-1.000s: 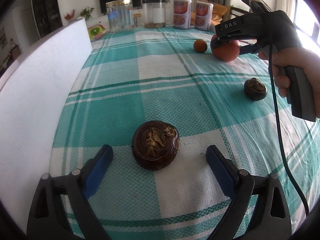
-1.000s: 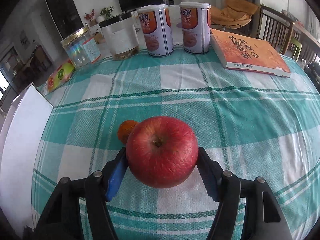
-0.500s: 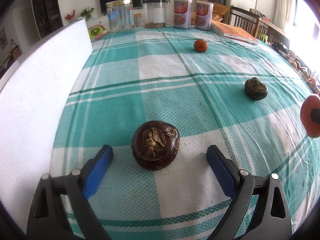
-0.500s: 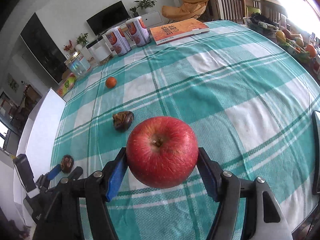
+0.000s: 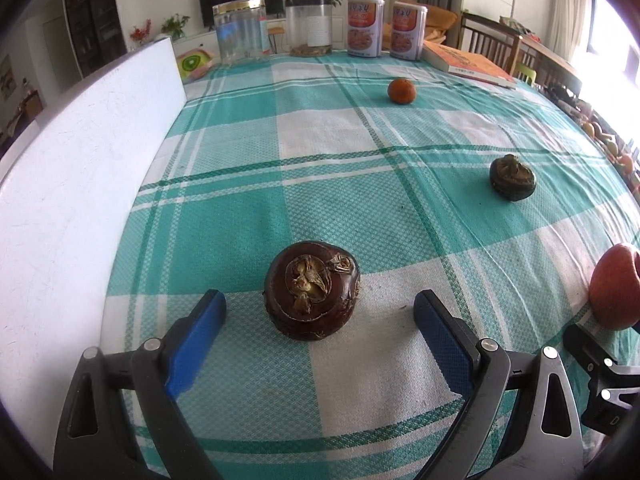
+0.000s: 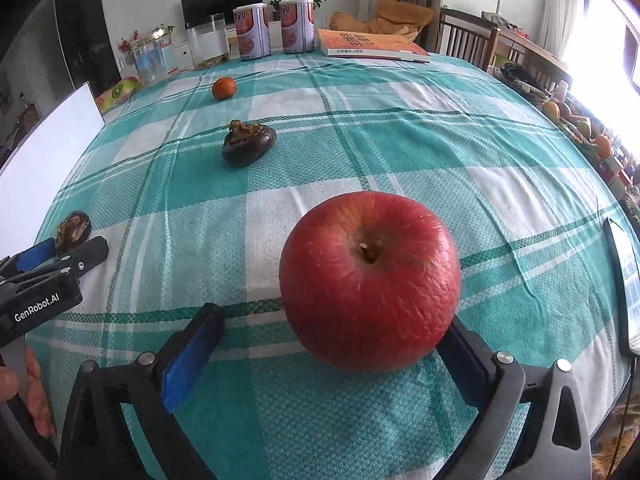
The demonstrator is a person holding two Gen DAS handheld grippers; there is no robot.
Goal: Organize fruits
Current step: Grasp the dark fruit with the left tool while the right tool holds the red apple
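Left gripper (image 5: 320,308) low over the table (image 5: 328,136), jaws wide apart, dark water chestnut (image 5: 312,290) lying loose between them, touching neither pad. Further along, second water chestnut (image 6: 249,142) and small orange (image 6: 224,88) on the checked cloth. Right gripper (image 6: 332,336) with jaws opening, red apple (image 6: 370,280) resting on the cloth between them, clear of the left pad, close against the right.

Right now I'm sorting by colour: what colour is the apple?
Red, clearest in the right wrist view: apple.
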